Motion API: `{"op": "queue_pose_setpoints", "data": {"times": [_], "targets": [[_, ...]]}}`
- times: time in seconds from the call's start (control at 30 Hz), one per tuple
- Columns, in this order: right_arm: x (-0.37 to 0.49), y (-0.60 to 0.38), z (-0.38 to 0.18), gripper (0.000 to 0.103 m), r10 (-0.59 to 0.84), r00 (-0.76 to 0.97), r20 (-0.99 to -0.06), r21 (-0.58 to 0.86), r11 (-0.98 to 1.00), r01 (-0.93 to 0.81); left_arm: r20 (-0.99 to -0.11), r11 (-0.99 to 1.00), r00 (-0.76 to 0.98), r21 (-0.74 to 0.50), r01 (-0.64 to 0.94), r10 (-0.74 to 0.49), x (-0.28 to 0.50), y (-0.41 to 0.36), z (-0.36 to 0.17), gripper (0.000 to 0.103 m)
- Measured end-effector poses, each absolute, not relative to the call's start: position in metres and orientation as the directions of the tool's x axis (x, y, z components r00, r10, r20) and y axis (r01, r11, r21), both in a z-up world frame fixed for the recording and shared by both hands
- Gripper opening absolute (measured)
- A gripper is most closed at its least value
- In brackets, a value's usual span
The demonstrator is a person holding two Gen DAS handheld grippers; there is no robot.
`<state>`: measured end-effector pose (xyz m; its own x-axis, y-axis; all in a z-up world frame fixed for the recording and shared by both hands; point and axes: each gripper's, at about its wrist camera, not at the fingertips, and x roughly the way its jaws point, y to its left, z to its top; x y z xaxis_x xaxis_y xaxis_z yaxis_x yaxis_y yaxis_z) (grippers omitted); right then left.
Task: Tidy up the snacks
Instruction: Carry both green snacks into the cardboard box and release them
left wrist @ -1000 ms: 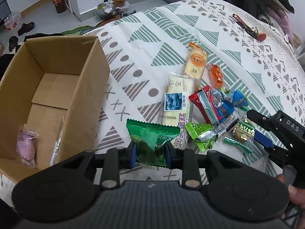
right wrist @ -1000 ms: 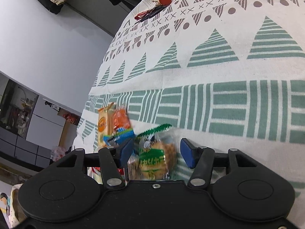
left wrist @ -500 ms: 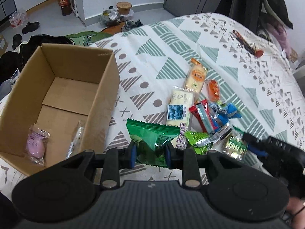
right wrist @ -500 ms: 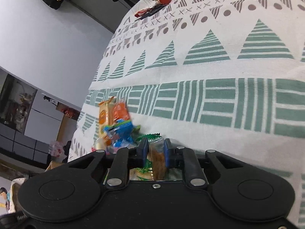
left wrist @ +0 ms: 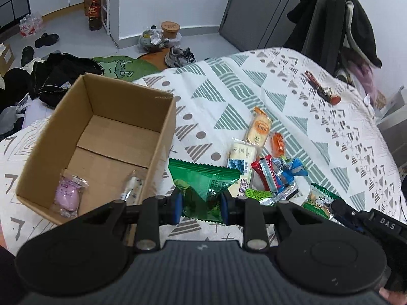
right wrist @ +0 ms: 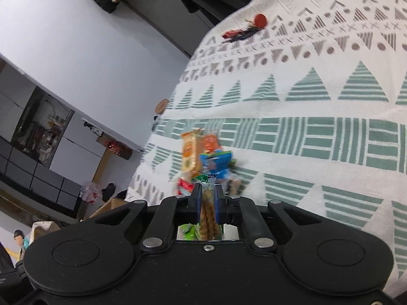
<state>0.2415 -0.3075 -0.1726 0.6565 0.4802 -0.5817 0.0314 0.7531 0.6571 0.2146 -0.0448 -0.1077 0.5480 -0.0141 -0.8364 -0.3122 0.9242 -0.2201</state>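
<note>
My left gripper [left wrist: 201, 208] is shut on a green snack bag [left wrist: 203, 185], held just right of the open cardboard box [left wrist: 162, 137]. Inside the box lie a pink packet [left wrist: 67, 194] and a clear-wrapped snack [left wrist: 131, 185]. On the patterned cloth [left wrist: 229, 96] a pile of snacks remains: a cream packet [left wrist: 241, 153], an orange-label cracker pack [left wrist: 259, 129], a small orange packet [left wrist: 277, 144], and red [left wrist: 263, 175] and blue wrappers [left wrist: 292, 170]. My right gripper [right wrist: 206, 198] is shut on a clear biscuit packet [right wrist: 208, 213] with a green label, also seen as the packet [left wrist: 318, 199] in the left wrist view.
A red-handled tool [left wrist: 320, 89] lies far back on the cloth. Past the bed's edge are shoes [left wrist: 178, 56], dark clothes [left wrist: 63, 73] and a coat rack [left wrist: 338, 25]. The box stands at the cloth's left edge.
My right gripper went from open around the biscuit packet to shut on it and lifted. My left gripper rose and drew back with the green bag in it, showing more of the box.
</note>
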Motion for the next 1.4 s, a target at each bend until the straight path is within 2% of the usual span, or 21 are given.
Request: {"op": "queue_pose_setpoints", "data": {"times": [0.73,1.4], "targets": [[0.222,-0.222,-0.116,0.009,0.527,0.647,-0.551,0.608,0.784,-0.121,-0.779,0.906,0.627,-0.286,-0.312,-0.030,0.180,0.008,-0.074,0.028],[0.227,-0.133,-0.100,0.009,0.598,0.592,-0.540,0.595,0.769,-0.234,-0.789,0.852,0.614,-0.316,-0.418,0.009,0.173,0.088,-0.084,0.029]]}}
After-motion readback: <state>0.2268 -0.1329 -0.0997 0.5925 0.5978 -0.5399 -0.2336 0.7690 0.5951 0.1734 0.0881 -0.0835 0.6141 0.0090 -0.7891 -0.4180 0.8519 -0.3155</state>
